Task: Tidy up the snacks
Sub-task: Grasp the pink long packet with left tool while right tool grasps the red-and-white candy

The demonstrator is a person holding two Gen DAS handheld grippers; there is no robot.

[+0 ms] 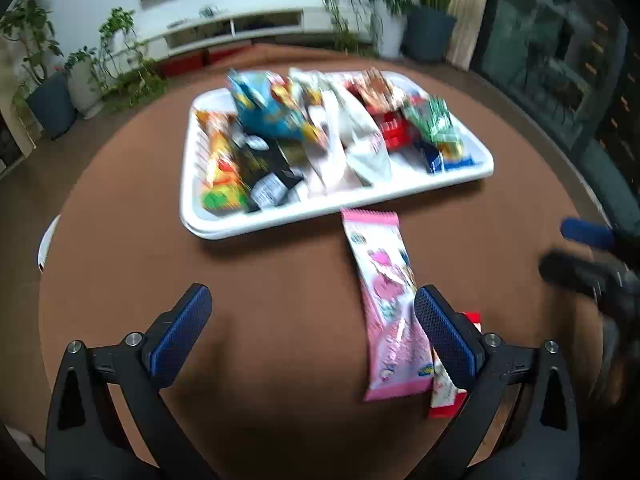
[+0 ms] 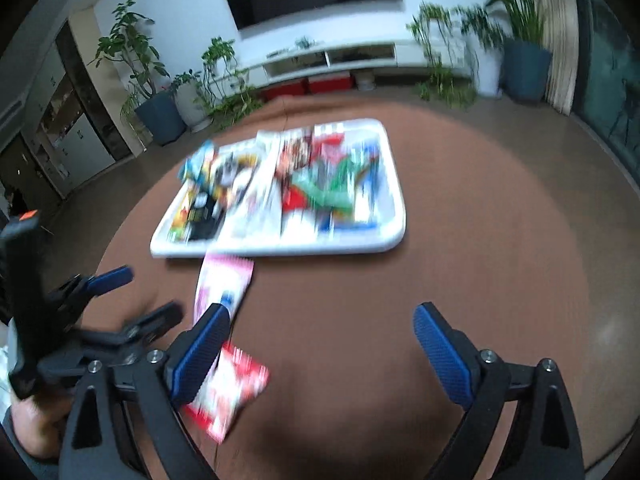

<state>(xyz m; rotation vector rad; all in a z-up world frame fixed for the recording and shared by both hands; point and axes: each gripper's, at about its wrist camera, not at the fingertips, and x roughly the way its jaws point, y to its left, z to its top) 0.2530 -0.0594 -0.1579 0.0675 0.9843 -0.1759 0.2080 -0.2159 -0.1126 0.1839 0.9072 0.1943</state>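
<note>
Both tongs, left [image 1: 312, 332] and right [image 2: 322, 352], stand wide and empty over the brown bench [image 1: 280, 280]. A pink packet [image 1: 384, 304] lies before the full white tray [image 1: 208, 224].

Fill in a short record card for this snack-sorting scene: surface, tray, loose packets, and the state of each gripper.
surface: round brown table
tray: white tray, packed with snack packets in rows
loose packets: pink packet and red-and-white packet lie on the table in front of the tray
left gripper: open, nothing between its fingers
right gripper: open, nothing between its fingers
</note>
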